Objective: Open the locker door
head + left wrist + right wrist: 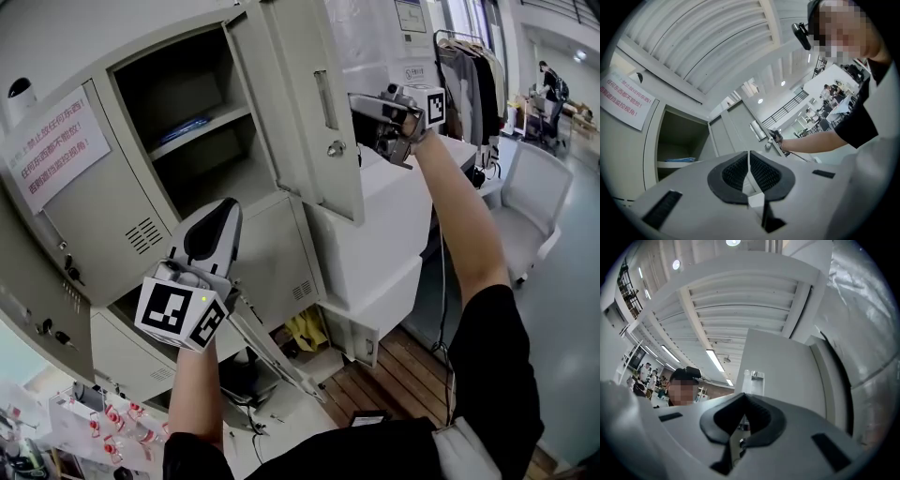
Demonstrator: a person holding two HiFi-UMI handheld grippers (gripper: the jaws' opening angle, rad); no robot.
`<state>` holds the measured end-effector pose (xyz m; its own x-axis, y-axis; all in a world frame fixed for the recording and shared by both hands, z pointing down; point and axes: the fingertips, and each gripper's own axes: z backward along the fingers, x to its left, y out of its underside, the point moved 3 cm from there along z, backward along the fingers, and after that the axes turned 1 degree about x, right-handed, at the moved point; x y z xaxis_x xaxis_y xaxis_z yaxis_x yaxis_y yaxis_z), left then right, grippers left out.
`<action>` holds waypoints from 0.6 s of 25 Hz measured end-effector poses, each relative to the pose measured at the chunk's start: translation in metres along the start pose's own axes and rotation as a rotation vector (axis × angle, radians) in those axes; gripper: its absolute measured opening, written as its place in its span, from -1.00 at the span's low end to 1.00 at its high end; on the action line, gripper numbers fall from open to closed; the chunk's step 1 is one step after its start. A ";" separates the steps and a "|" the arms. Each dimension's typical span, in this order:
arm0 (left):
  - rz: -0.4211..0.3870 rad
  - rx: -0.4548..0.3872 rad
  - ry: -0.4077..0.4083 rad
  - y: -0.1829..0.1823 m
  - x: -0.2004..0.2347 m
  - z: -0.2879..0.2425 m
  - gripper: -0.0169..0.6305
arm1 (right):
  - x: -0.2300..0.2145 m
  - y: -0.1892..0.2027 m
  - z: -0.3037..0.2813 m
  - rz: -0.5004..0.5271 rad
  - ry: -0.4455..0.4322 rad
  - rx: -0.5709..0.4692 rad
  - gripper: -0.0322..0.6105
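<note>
Hanging on a shut grey locker at the far left is a white sign [54, 145] with red writing. Just right of it, one locker [183, 103] stands open. It is dark inside, with one shelf [204, 124] across the middle. Something flat and blue [190, 126] lies on that shelf.

Below the open locker, the person's left arm reaches up with the left tongs [223, 208]. They are held in front of the lower lockers and touch nothing. Their two jaws sit together with only a thin slit between them, and they have hold of nothing.

Next comes the locker door [298, 103]. It stands swung wide out from the open locker, with its free edge to the right. A small round metal knob [336, 148] sits near that edge, and a long thin slot [322, 98] is above the knob.

The right tongs [366, 114] are held up just beside the door's free edge, a bit higher than the knob. Their jaws are closed tight, and nothing shows between them. Whether the tips touch the door cannot be told.

Further right is a big white cabinet [384, 234]. Behind it, dark clothes [469, 61] hang on a rack. A white chair [536, 192] stands at the far right.
</note>
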<state>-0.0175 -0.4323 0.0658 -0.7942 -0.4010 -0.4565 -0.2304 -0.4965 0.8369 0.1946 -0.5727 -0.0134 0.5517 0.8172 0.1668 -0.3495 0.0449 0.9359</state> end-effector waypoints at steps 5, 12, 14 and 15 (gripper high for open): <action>0.017 0.002 0.017 0.009 -0.005 -0.004 -0.89 | 0.002 -0.005 0.034 0.019 0.148 -0.031 -0.86; 0.040 -0.011 0.031 0.012 -0.005 -0.005 -0.89 | 0.033 -0.018 0.054 0.108 0.303 -0.043 -0.86; 0.044 -0.014 0.034 0.012 -0.003 -0.004 -0.89 | 0.044 -0.021 0.047 0.151 0.359 -0.028 -0.86; 0.043 -0.016 0.035 0.012 -0.001 -0.004 -0.89 | 0.049 -0.022 0.041 0.178 0.389 -0.013 -0.86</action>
<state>-0.0176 -0.4407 0.0754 -0.7828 -0.4490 -0.4309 -0.1874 -0.4902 0.8512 0.2605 -0.5578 -0.0132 0.1560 0.9687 0.1930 -0.4246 -0.1106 0.8986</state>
